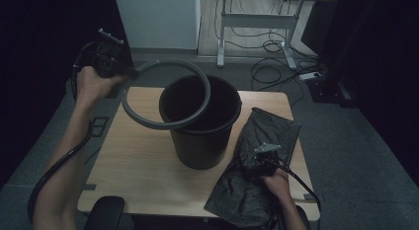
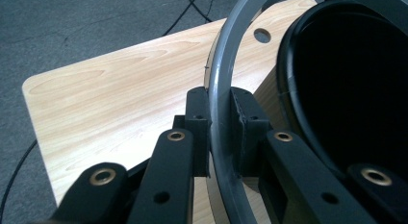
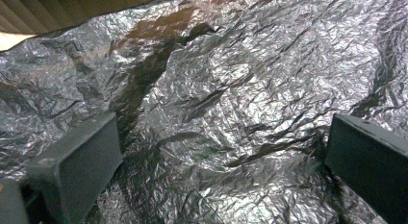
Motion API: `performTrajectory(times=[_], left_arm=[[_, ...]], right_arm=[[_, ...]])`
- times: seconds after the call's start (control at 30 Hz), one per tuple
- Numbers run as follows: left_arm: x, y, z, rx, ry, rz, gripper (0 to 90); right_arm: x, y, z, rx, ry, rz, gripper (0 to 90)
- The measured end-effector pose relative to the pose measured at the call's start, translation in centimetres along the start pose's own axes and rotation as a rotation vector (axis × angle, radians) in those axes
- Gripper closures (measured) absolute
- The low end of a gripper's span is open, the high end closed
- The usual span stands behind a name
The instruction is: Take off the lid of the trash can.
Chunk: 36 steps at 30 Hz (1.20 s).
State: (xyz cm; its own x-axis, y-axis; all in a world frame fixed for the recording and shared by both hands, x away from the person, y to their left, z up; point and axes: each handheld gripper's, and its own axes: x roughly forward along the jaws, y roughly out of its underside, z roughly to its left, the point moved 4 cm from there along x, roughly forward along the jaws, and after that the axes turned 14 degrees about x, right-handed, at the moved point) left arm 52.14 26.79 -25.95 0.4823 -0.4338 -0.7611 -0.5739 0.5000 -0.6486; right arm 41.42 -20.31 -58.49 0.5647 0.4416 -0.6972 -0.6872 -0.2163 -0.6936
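High view, left gripper [image 1: 129, 72] raised, clamping grey ring [image 1: 165, 94]

Both arms bare, no sleeves. Left claw [image 2: 221, 132]: matte black jaws, brass-ringed screw holes along the links (four visible). Right claw [image 3: 216, 156]: flat black pads; grey three-cornered plate on top. Black cable trails from each.

The left forearm reaches forward and up, its hand gripping the left claw [image 1: 129, 72] high at the far left, jaws clamped tight. The right forearm lies low at the near right, the right claw [image 3: 223, 142] pointing down, jaws spread wide.
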Motion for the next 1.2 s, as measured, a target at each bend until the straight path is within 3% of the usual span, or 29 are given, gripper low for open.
performTrajectory(times=[1.2], left_arm=[[-4.3,7.9,4.6,-0.111,-0.065,-0.011,78.6]], right_arm=[[0.0,0.0,0.0,0.000,0.000,0.000,0.0]])
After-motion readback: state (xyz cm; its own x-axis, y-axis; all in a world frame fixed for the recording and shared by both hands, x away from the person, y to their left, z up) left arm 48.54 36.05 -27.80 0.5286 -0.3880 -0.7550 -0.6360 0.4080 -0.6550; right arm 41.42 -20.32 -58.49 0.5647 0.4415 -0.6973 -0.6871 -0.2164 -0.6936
